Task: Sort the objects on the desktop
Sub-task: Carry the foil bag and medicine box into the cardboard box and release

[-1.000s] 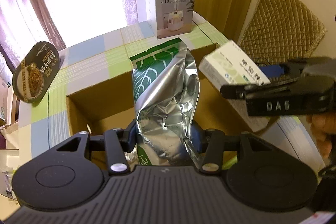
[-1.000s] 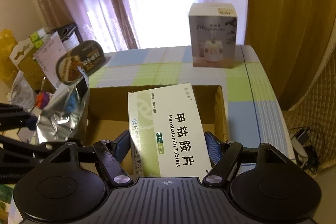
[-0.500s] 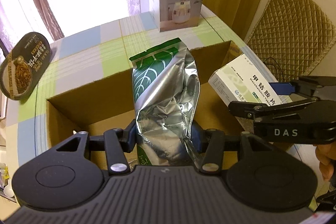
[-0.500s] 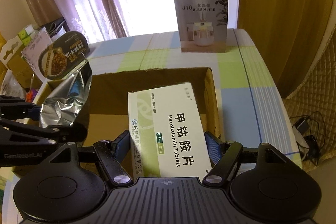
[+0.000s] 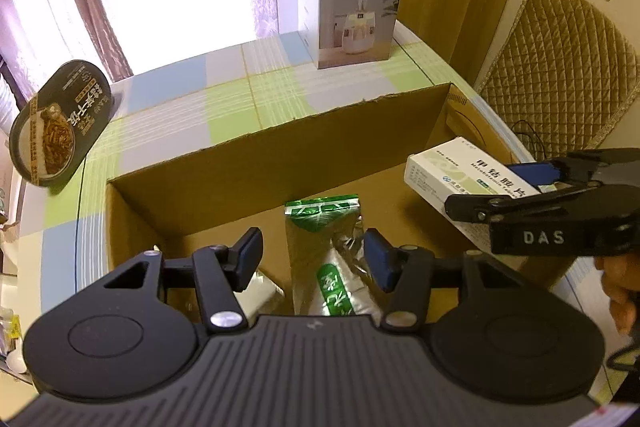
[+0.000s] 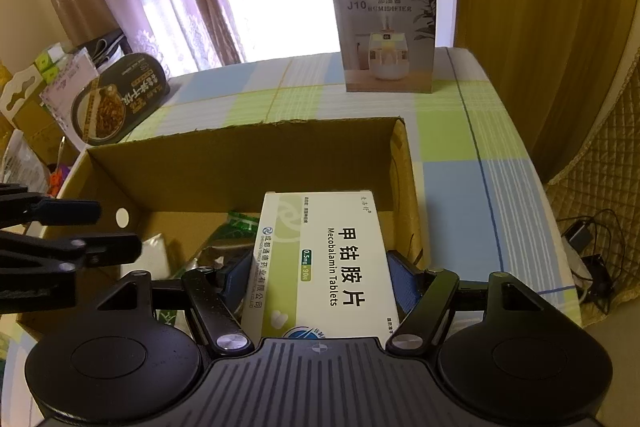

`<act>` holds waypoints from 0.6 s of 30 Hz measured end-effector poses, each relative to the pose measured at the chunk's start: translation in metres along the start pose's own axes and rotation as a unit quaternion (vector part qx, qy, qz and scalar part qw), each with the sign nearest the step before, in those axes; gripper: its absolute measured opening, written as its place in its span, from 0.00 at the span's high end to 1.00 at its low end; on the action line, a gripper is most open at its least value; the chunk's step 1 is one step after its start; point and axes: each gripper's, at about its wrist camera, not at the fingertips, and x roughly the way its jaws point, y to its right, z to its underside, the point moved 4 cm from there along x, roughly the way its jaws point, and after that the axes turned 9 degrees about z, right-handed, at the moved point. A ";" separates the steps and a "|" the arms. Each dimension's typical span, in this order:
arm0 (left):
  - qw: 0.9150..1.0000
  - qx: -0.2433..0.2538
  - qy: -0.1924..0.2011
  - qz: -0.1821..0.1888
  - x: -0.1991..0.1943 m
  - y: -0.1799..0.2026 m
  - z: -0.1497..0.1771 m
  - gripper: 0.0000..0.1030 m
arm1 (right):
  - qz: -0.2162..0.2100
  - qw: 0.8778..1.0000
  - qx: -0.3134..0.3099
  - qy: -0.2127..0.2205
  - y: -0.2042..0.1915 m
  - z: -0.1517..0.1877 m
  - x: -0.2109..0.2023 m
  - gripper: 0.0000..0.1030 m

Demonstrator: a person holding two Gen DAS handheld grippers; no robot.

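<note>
A: Inside the cardboard box (image 5: 280, 163), item one: a silver and green foil pouch (image 5: 326, 267), lying on the box floor, green sealed end toward the far wall.

B: Held by anything?

A: No. The left gripper (image 5: 316, 255) hangs above it with its jaws apart, and the blue pads (image 5: 376, 259) stand clear of the foil on both sides. From the right wrist view only a green corner of the pouch (image 6: 240, 221) shows, beside the tablet box.

B: Item two?

A: A white and green carton printed "Mecobalamin Tablets" (image 6: 324, 259). The right gripper (image 6: 320, 275) is clamped on it, pads pressed to both long sides. In the left wrist view the carton (image 5: 460, 175) sits over the right part of the open box, above the floor and not resting on it.

B: Other contents of the box?

A: A pale, whitish packet (image 5: 260, 291) near the left corner, partly hidden behind the left gripper's finger. What it is cannot be told.

B: And the table?

A: A checked cloth in blue, green and white (image 6: 452, 147). On it stand a humidifier carton marked "J10" (image 6: 386, 27) at the far edge, well apart from the cardboard box, and a dark oval noodle bowl (image 5: 60, 127) propped on its edge at the left.

B: Any person?

A: Fingers of a hand (image 5: 618, 291) show at the right border, behind the right gripper.
</note>
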 end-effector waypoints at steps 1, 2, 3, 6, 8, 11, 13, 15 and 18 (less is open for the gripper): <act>1.000 -0.001 0.003 -0.001 -0.003 -0.001 0.003 0.50 | -0.001 1.000 -0.001 0.000 -0.001 0.000 0.000 0.34; 1.000 -0.001 0.004 -0.002 -0.006 -0.001 0.006 0.50 | -0.005 1.000 -0.002 0.001 -0.003 0.000 0.000 0.34; 1.000 -0.001 0.005 -0.002 -0.009 -0.002 0.009 0.50 | -0.011 1.000 -0.004 0.001 -0.005 0.000 0.000 0.34; 1.000 -0.001 0.007 -0.004 -0.017 -0.002 0.019 0.48 | -0.021 1.000 -0.003 0.005 -0.009 0.000 -0.002 0.33; 1.000 0.001 0.009 -0.005 -0.022 -0.001 0.025 0.44 | -0.023 1.000 -0.001 0.011 -0.010 -0.001 -0.005 0.32; 1.000 0.001 0.017 -0.006 -0.033 0.000 0.034 0.44 | -0.018 1.000 0.001 0.020 -0.007 -0.001 -0.012 0.32; 1.000 0.000 0.026 -0.006 -0.042 0.002 0.040 0.44 | -0.017 0.999 0.008 0.026 -0.003 0.001 -0.020 0.32; 0.999 0.000 0.035 -0.007 -0.053 0.005 0.046 0.42 | -0.016 0.999 0.012 0.037 0.000 0.004 -0.031 0.31; 0.999 0.004 0.050 -0.008 -0.070 0.013 0.057 0.39 | -0.018 0.998 0.013 0.057 0.005 0.012 -0.054 0.28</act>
